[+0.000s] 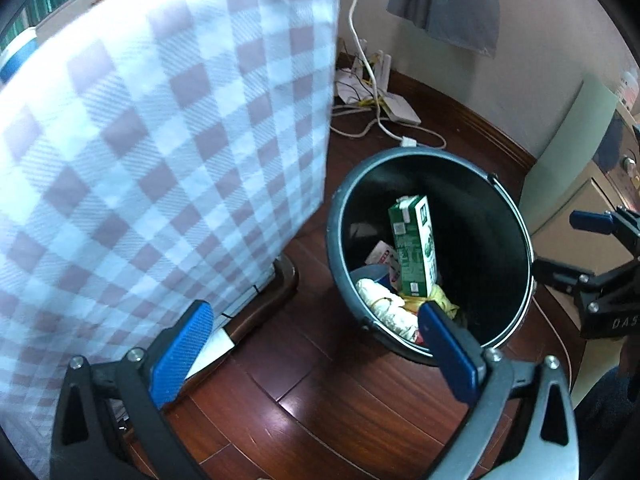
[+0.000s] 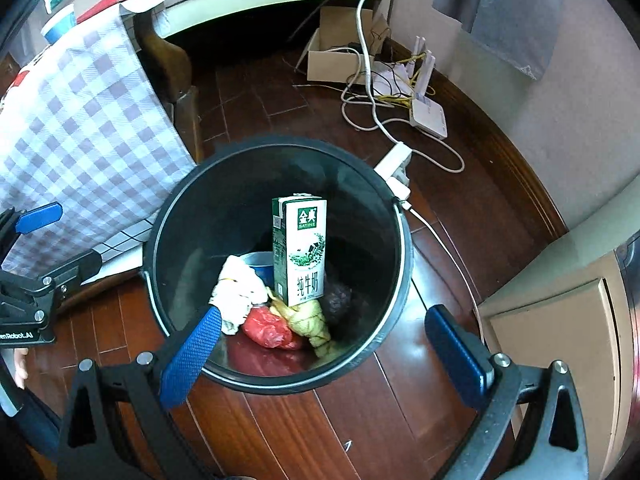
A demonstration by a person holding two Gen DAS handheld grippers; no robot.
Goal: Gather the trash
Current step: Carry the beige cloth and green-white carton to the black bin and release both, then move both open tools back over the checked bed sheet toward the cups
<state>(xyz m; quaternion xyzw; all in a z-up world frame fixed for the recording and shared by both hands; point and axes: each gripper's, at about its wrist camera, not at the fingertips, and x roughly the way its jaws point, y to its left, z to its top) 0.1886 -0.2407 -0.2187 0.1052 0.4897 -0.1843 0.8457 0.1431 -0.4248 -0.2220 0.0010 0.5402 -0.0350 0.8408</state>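
Floor-standing bin (image 2: 400, 264) below right gripper (image 2: 320, 344) holds carton (image 2: 300, 252).

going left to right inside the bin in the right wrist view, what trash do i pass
white crumpled paper → red plastic bag → milk carton → dark lump, all inside the black bin.

Checked lilac-white cloth (image 1: 160, 140) blurred, cut by frame edge. Blue paper cup (image 2: 258, 266) half hidden behind white crumpled tissue (image 2: 236, 288) in black round bin (image 2: 280, 148). Dark lump (image 2: 338, 300) behind green-white milk carton (image 2: 300, 252) unidentifiable.
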